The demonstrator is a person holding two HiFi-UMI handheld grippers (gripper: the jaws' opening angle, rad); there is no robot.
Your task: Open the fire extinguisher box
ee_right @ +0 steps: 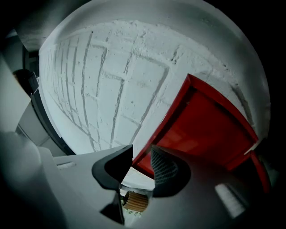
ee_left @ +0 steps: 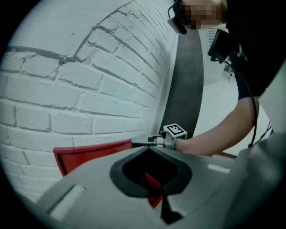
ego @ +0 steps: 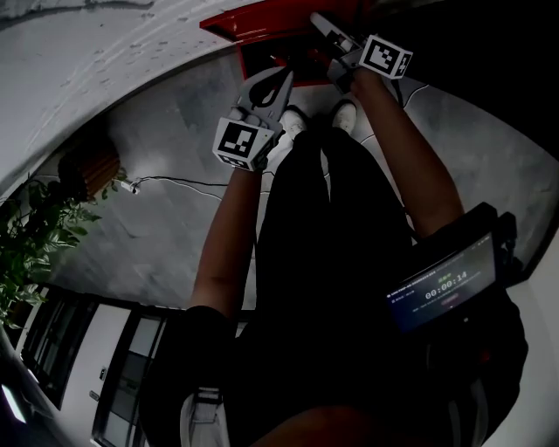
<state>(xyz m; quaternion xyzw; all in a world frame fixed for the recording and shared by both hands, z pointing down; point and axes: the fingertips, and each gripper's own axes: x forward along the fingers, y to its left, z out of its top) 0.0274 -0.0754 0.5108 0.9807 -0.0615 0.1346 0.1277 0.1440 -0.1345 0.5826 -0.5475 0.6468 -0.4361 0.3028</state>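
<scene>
The red fire extinguisher box (ego: pixel 253 22) stands on the floor against a white brick wall. In the right gripper view its red door (ee_right: pixel 201 129) slants away from the wall. My right gripper (ee_right: pixel 142 159) is open, and the door's near edge runs into the gap between its jaws without being pinched. The head view shows the right gripper (ego: pixel 316 19) at the box's top. My left gripper (ego: pixel 286 77) hangs just in front of the box, apart from it. In its own view the left gripper (ee_left: pixel 149 148) is shut tip to tip, with the box (ee_left: pixel 89 154) beyond and the right gripper (ee_left: pixel 136 142) at the box's upper edge.
A white brick wall (ee_left: pixel 67 89) backs the box, with a dark vertical strip (ee_left: pixel 187 80) beside it. On the grey floor lie a cable (ego: pixel 175 182) and a brown object (ego: pixel 87 166); a plant (ego: pixel 35 236) stands at the left. My white shoes (ego: pixel 293 118) are close to the box.
</scene>
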